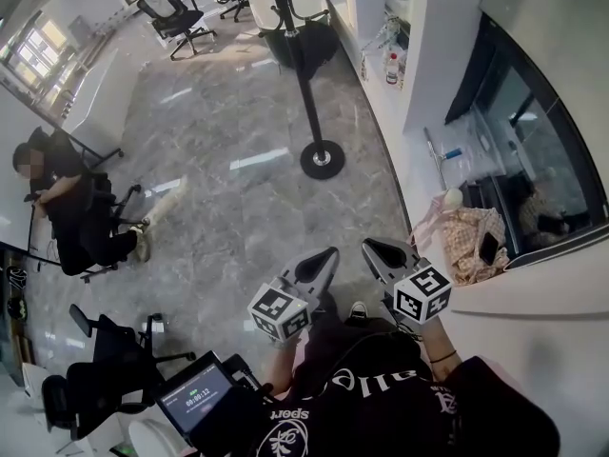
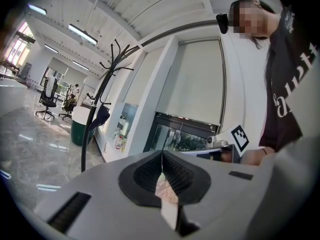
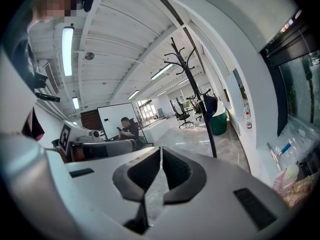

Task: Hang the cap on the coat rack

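The black coat rack (image 1: 306, 84) stands on its round base (image 1: 322, 159) on the marble floor ahead of me. A dark blue cap (image 2: 100, 117) hangs from a low hook on the pole, and the right gripper view shows the cap (image 3: 210, 105) there too. My left gripper (image 1: 328, 253) and right gripper (image 1: 369, 246) are held side by side near my waist, well short of the rack. Both are shut with nothing between their pads. In the left gripper view the left gripper (image 2: 162, 153) points toward the rack. The right gripper (image 3: 161, 149) does the same in its own view.
A person (image 1: 59, 196) sits on an office chair at the left. A pink patterned cloth (image 1: 468, 241) with a phone on it lies by the glass wall at the right. Bottles (image 1: 390, 66) stand on the ledge. A round table (image 1: 285, 3) and chairs (image 1: 171, 15) are behind the rack.
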A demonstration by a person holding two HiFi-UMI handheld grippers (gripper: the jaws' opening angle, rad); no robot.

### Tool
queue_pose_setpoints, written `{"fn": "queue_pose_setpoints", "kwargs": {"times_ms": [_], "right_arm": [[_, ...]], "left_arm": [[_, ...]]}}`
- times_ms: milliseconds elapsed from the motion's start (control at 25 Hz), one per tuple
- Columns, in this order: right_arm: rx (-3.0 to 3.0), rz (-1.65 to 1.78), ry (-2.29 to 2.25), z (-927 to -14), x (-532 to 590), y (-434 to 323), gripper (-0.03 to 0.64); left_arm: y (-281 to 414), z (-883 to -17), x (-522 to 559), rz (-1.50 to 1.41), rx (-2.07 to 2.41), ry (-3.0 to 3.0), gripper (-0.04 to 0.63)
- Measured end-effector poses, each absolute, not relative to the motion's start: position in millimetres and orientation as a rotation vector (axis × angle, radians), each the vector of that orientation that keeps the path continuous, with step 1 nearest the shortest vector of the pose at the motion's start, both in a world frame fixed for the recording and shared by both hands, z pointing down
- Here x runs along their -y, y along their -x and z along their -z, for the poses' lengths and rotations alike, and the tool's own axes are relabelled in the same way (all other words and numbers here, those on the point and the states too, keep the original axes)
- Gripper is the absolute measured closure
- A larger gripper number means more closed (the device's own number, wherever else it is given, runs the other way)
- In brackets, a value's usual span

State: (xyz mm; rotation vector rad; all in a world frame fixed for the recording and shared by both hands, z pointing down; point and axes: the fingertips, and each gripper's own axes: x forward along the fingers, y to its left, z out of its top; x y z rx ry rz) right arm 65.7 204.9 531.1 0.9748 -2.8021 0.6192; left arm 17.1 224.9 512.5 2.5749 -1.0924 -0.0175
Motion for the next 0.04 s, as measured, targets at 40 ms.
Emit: {"fn": "queue_pose_setpoints", "kwargs": {"times_ms": [40], "right_arm": [[2.800, -0.620, -0.974, -531.7, -204.3, -65.2, 0.589]], "left_arm": [[-15.9, -513.0, -224.1, 0.016, 1.094, -2.573, 0.591]]}}
